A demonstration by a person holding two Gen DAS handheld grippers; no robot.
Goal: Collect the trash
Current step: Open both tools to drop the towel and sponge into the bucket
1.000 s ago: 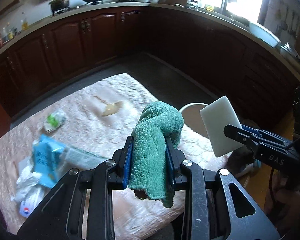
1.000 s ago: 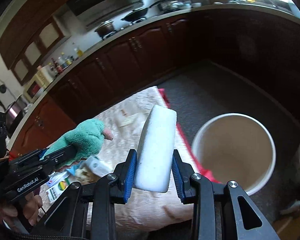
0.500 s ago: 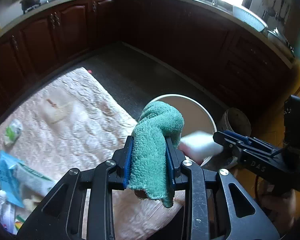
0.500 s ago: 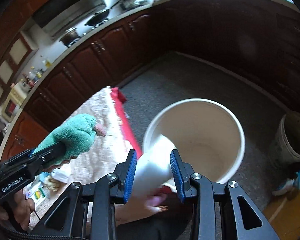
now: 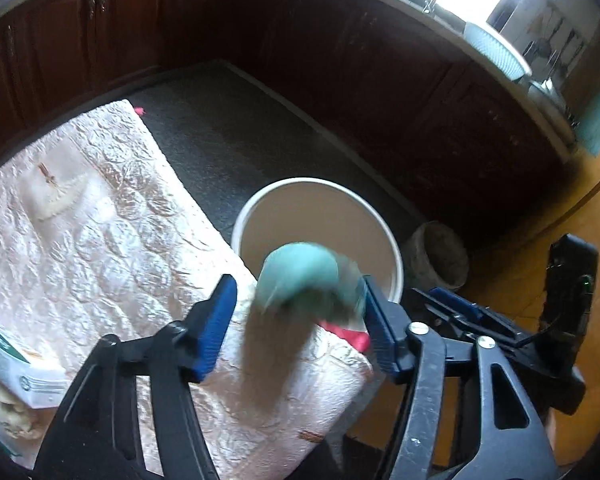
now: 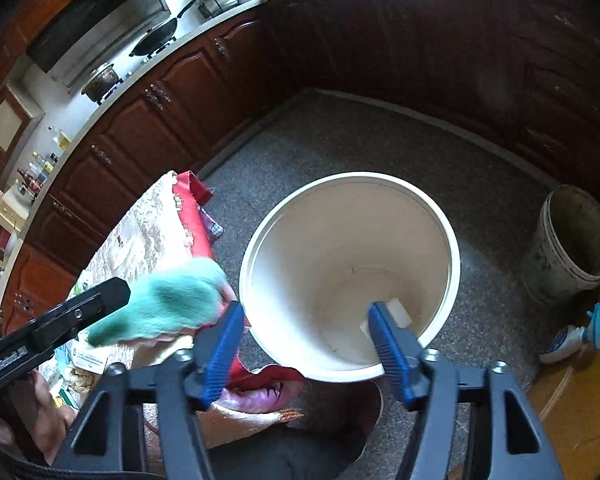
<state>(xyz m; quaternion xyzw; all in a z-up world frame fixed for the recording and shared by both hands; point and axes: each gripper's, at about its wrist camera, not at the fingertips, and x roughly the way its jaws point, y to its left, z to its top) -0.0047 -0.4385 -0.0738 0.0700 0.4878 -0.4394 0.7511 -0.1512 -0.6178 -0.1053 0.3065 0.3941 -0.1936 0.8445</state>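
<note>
A white bucket (image 5: 396, 264) stands on the floor by the table corner; it also shows in the right wrist view (image 6: 452, 256). My left gripper (image 5: 296, 318) is open, and a blurred teal cloth (image 5: 300, 276) is loose between its jaws, over the table edge next to the bucket. From the right wrist view the cloth (image 6: 168, 304) hangs off the left gripper's tip. My right gripper (image 6: 306, 340) is open and empty above the bucket's near rim. A white foam block (image 6: 398, 312) lies inside the bucket.
The table has a pale quilted cover (image 5: 100, 240) with packets and wrappers (image 5: 4, 364) at its left. A dirty grey pail (image 6: 572, 248) and a spray bottle (image 6: 576, 336) stand on the floor to the right. Dark cabinets (image 5: 340, 60) ring the room.
My right gripper opened and the foam block dropped into the bucket. My left gripper swung toward the bucket and opened, letting the teal cloth go.
</note>
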